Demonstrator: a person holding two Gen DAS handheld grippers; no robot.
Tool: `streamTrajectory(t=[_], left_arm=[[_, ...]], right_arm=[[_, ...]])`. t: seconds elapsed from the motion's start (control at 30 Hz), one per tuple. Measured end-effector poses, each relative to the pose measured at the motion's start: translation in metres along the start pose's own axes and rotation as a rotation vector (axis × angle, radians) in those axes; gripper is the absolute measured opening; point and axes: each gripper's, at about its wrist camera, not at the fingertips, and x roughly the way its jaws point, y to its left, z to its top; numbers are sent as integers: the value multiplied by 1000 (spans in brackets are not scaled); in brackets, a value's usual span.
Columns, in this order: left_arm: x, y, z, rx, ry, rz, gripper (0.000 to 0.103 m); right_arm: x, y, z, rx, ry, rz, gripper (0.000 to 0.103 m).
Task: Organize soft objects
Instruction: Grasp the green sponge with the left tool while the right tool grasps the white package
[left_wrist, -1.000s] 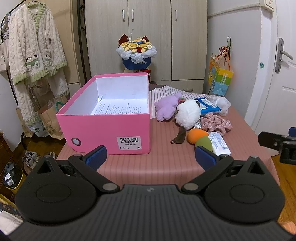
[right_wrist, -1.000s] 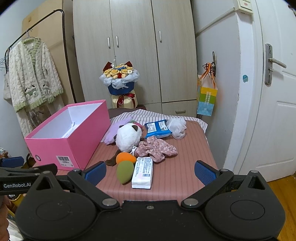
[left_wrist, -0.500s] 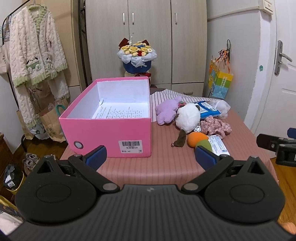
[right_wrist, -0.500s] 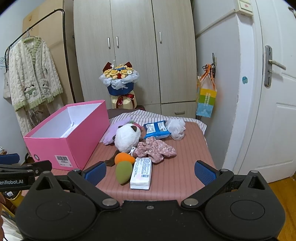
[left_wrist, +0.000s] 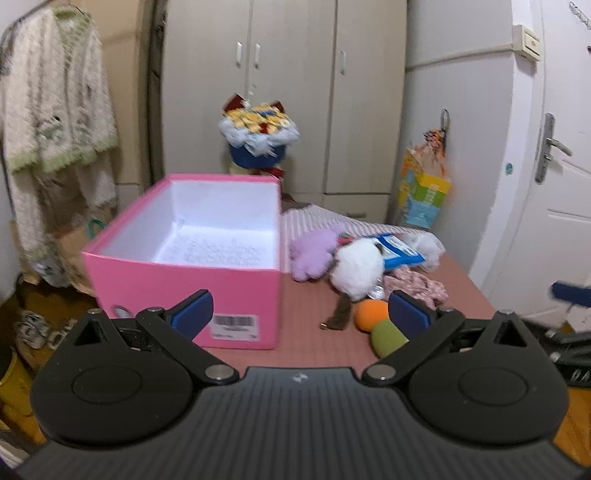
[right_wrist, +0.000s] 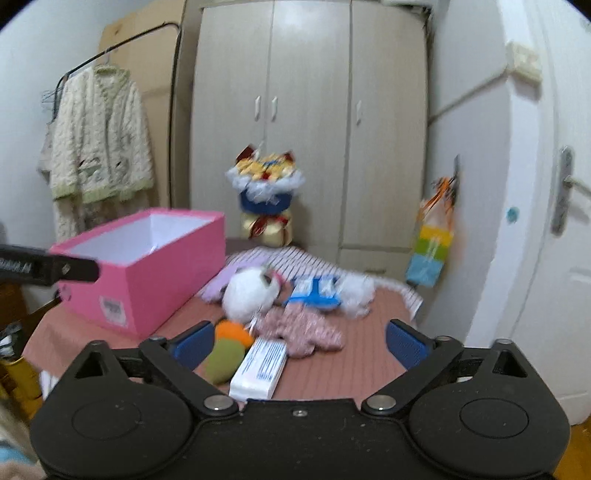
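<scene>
Both of my tongs have edged closer to the pile of soft toys (right_wrist: 280, 306), right of the open pink cardboard box (left_wrist: 192, 258). Left tongs (left_wrist: 299, 314) gape empty; right tongs (right_wrist: 295, 341) are narrowing, nothing gripped.

We counted 1 pink box (left_wrist: 184, 280), 1 white plush (left_wrist: 356, 269), 1 purple plush (left_wrist: 312, 254), 1 orange ball (left_wrist: 370, 309), 1 green sponge (left_wrist: 386, 332), 1 floral scrunchie (right_wrist: 299, 326), 1 blue pack (right_wrist: 314, 293), 1 white pack (right_wrist: 260, 367), 1 white puff (right_wrist: 356, 293), 2 grippers: left (left_wrist: 299, 312), right (right_wrist: 297, 339).
</scene>
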Motion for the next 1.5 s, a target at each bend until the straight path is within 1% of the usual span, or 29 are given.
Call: streamTrajectory(t=[0.17,0.23,0.27,0.43,0.5,0.53,0.57,0.63,0.67,0.7,0.77,0.8,0.9,0.93,1.03,1.1,1.17,1.23,1.3,1.37,1.43,1.47,1.5], left_arm=[[28,-11,-8,1,37,-105,101],[41,-17,-13,1,57,-147,99],[47,-21,-15,1,70,-166,97],[76,-33,-26,-36,144,-271,79],[89,-37,-29,-53,171,-293,68],[96,-39,-31,-61,182,-296,67],[103,-42,-33,-65,192,-295,63],[113,-47,-36,-69,211,-294,59],[118,-48,-38,-73,221,-292,55],[122,-48,-40,-80,227,-287,52],[124,-46,-41,-91,232,-283,48],[125,-45,-42,-95,229,-278,46],[124,-40,-41,-106,223,-259,41],[124,-38,-39,-112,224,-257,41],[127,-37,-38,-128,245,-263,41],[132,-41,-38,-138,266,-274,42],[136,-46,-40,-144,289,-284,43],[140,-51,-43,-142,300,-286,43],[142,-54,-45,-146,298,-288,43],[143,-57,-46,-157,287,-278,43],[142,-57,-47,-160,273,-272,43],[142,-57,-48,-159,263,-264,42],[140,-57,-49,-158,254,-254,38]], right_arm=[[21,-2,-20,-10,52,87,92],[30,0,-28,-18,67,122,88],[34,1,-31,-18,75,140,87],[63,5,-47,0,108,232,70],[71,7,-51,6,116,249,69],[76,9,-53,5,117,253,68],[80,10,-55,3,121,249,67],[89,13,-59,-9,132,226,64],[93,15,-60,-17,136,216,64],[96,16,-62,-22,140,208,60],[99,13,-64,-17,145,211,55],[98,12,-64,-9,141,223,49],[93,7,-64,-5,143,205,47],[93,5,-63,-4,147,193,46],[90,2,-63,-4,158,158,46],[90,2,-63,0,164,151,47],[93,6,-63,-4,158,145,48],[97,8,-62,-19,145,136,54],[103,9,-63,-33,125,125,59],[107,8,-67,-42,84,119,60],[109,5,-73,-23,48,121,60],[110,4,-73,-13,44,124,60],[111,4,-72,-10,43,132,58]])
